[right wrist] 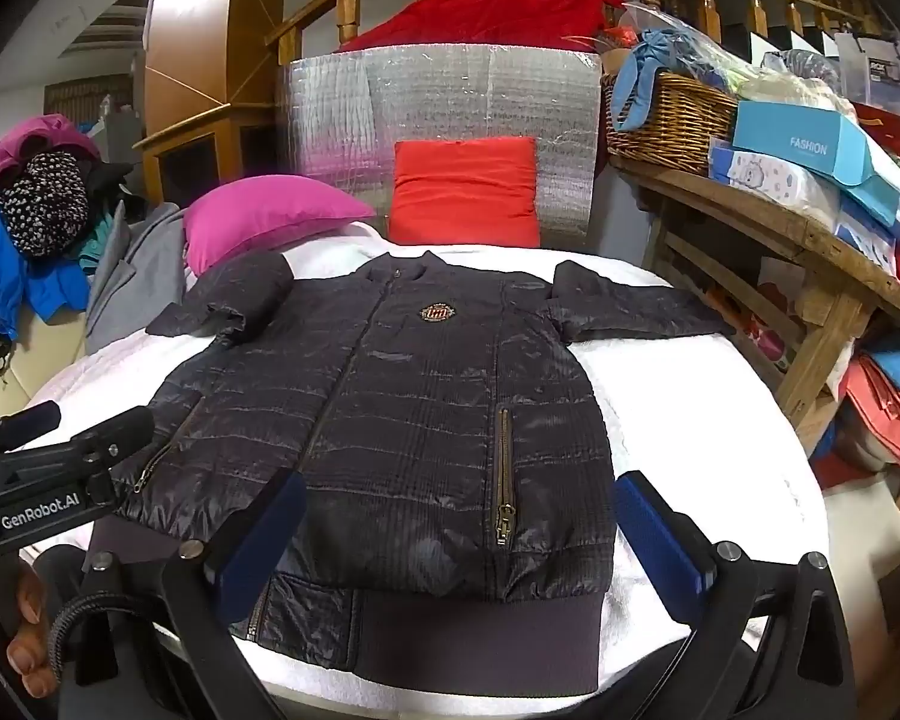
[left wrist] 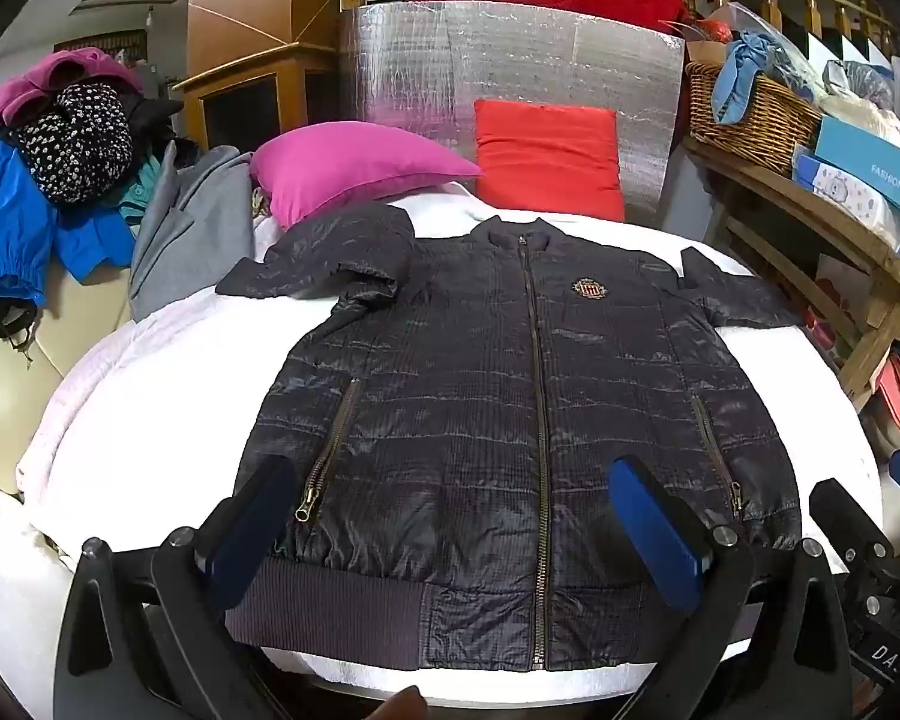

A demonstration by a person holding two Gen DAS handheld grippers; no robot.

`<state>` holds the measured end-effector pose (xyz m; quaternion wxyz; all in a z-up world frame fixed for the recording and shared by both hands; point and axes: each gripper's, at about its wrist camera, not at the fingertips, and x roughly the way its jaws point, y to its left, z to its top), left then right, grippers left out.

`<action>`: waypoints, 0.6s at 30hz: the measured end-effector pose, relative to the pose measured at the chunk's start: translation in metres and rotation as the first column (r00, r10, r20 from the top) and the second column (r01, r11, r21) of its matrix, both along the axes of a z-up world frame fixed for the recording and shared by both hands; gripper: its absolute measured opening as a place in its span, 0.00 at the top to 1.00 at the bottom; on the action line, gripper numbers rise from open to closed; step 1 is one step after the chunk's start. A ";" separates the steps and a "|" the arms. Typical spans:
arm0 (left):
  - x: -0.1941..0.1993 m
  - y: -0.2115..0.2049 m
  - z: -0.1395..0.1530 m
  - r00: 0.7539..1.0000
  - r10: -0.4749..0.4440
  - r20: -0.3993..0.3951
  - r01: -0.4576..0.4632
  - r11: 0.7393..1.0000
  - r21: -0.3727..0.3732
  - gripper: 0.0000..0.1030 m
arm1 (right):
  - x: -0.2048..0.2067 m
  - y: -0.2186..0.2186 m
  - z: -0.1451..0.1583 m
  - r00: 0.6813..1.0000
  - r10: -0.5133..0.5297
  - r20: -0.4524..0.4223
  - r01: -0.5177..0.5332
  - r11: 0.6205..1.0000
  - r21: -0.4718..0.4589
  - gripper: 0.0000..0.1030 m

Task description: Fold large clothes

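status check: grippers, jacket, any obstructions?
Left gripper open, right gripper open, both empty above hem. Jacket flat, zipped, unfolded; one sleeve bunched near pink pillow. Nothing on the jacket.

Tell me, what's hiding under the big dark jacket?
The jacket lies flat, zipped, on a white blanket that shows all around it. What lies beneath the blanket, or under the jacket's middle, is covered and cannot be seen.
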<state>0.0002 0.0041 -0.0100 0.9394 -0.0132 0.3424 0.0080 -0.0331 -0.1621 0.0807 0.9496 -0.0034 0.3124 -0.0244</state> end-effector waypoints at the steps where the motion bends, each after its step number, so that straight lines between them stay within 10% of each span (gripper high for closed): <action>1: 0.000 0.000 0.000 1.000 0.000 0.000 0.000 1.000 0.001 0.00 | 0.000 0.000 0.001 1.000 0.000 0.000 0.000 1.000 -0.001 0.00; 18: 0.000 0.001 -0.001 1.000 -0.002 -0.004 0.002 1.000 -0.009 0.00 | 0.001 0.001 0.000 1.000 -0.001 0.001 0.001 1.000 -0.003 0.00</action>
